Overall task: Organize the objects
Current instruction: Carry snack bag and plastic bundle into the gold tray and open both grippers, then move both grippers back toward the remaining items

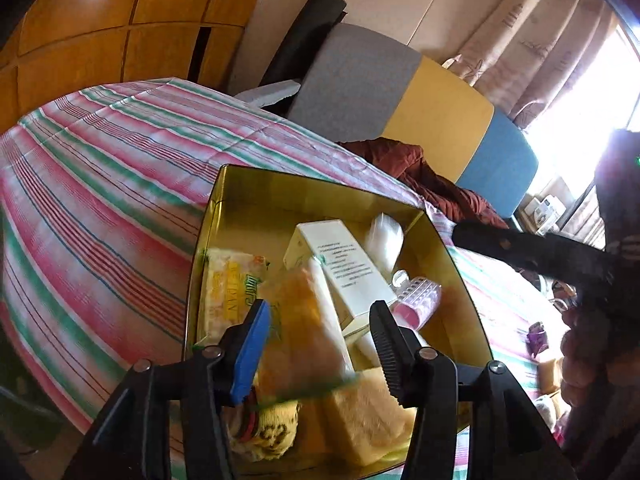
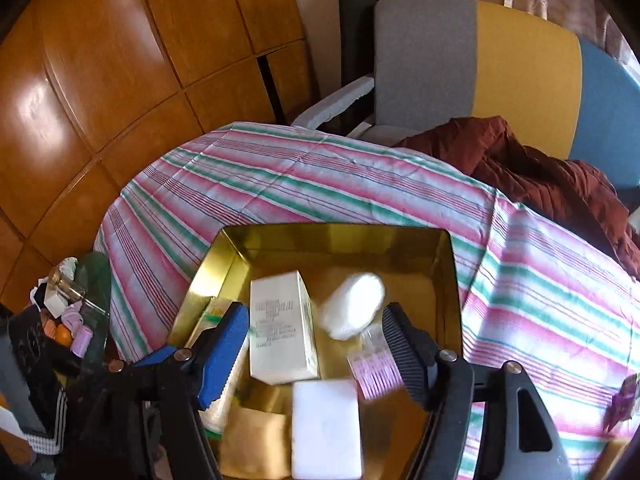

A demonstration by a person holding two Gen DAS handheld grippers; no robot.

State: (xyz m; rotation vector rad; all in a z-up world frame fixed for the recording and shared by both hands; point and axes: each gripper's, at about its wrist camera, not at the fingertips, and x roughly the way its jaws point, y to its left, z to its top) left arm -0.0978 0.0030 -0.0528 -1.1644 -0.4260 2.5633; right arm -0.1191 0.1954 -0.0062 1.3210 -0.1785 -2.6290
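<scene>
A gold tin box stands open on the striped cloth. It holds a white carton, a pink ribbed bottle, a yellow packet, a pale yellow sponge and a white block. My left gripper hangs over the near end of the box. A blurred orange packet lies between its fingers, clear of the black one. My right gripper is open above the box, with a blurred white pouch just past its fingertips.
The striped cloth covers the table around the box. Behind it stands a grey, yellow and blue chair with a maroon garment. Wooden cabinet doors fill the left. Small clutter sits lower left, a purple wrapper at right.
</scene>
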